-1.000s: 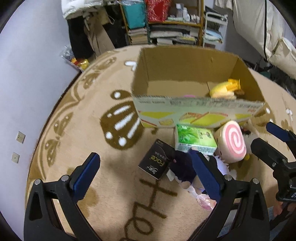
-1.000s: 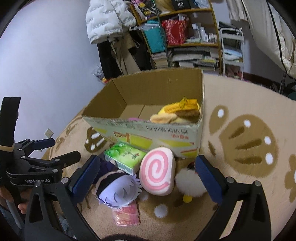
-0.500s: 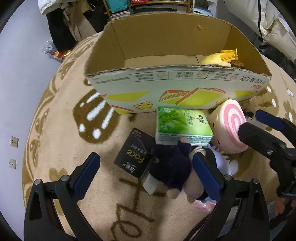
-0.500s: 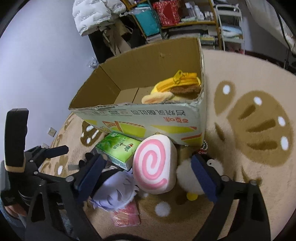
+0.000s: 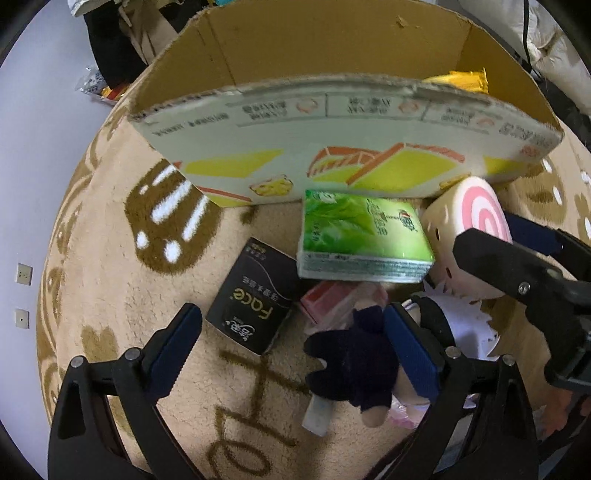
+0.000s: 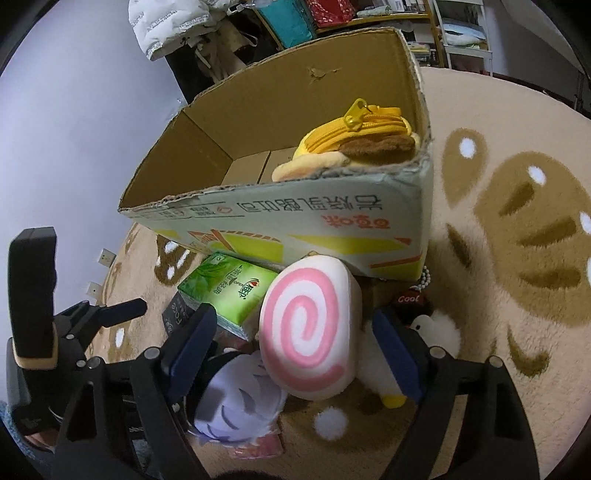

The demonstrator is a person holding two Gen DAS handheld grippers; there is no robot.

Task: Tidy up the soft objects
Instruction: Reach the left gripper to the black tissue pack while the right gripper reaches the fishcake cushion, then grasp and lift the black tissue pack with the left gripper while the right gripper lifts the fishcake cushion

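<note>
Plush toys lie heaped on a shaggy beige rug (image 6: 498, 122) patterned with brown paw prints and lettering, just in front of an open cardboard box (image 6: 332, 221). Beyond the rug stand a pale bare wall, cluttered shelves and a white puffer jacket (image 6: 166, 26) hanging up. A fat round swirl cushion (image 6: 306, 332), cream with a pink spiral face, leans against the box's printed front wall. Beside it sit a glossy green tissue pack (image 5: 362, 236), a flat black packet (image 5: 255, 302), a white fluffy duck (image 6: 436, 332) and a doll (image 5: 354, 362) with dark felt limbs and pale lilac hair. Inside the box a yellow zippered plush (image 6: 358, 136) rests in the right corner. The right gripper (image 6: 295, 350) is spread wide with its blue-padded fingers either side of the swirl cushion, not closed on it. The left gripper (image 5: 291, 347) also gapes, low over the black packet and doll, grasping nothing.
</note>
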